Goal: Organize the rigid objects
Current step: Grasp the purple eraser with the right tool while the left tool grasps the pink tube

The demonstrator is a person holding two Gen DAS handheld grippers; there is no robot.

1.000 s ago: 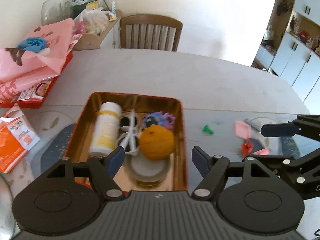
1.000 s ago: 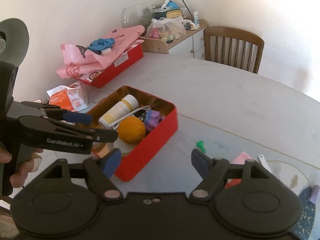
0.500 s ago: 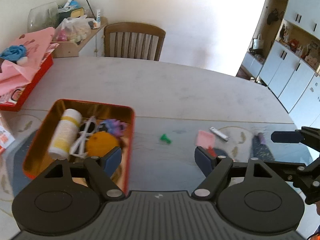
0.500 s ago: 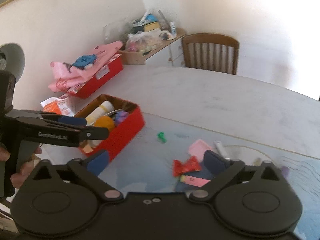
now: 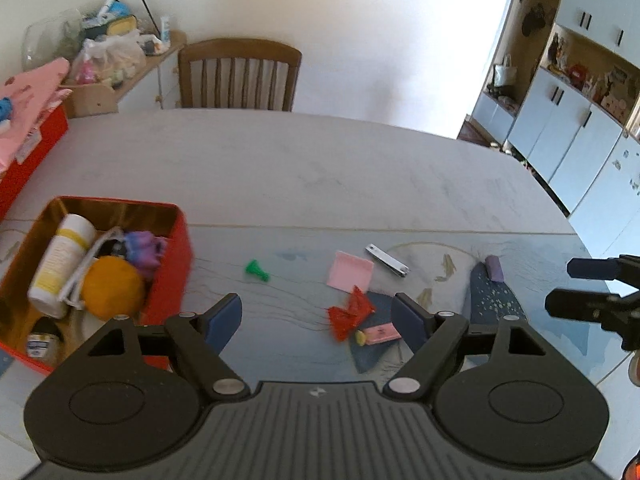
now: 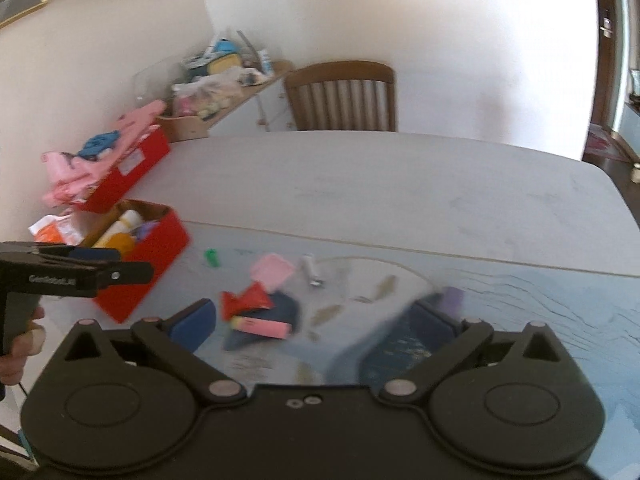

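Note:
A red tin (image 5: 176, 248) at the left holds a white bottle (image 5: 60, 260), an orange ball (image 5: 112, 292), a purple toy (image 5: 144, 248) and white sunglasses. Loose on the table lie a green piece (image 5: 256, 270), a pink pad (image 5: 350, 272), a nail clipper (image 5: 387, 260), a red wrapper (image 5: 350, 316), a pink bar (image 5: 378, 334) and a small purple block (image 5: 495, 268). My left gripper (image 5: 316, 312) hovers open above the red wrapper, holding nothing. My right gripper (image 6: 314, 318) is wide open and empty over the pink bar (image 6: 260, 326), to the right of the tin (image 6: 148, 276).
A wooden chair (image 5: 238, 76) stands at the table's far side. A red box (image 6: 128, 168) piled with pink bags sits at the far left, with an orange packet (image 6: 52, 232) near it. White cabinets (image 5: 580, 132) line the right. The table edge curves away at the right.
Both grippers have moved to the right, so the tin slid from the centre of the views to the left and the loose items came under the fingers. The right jaws spread wider.

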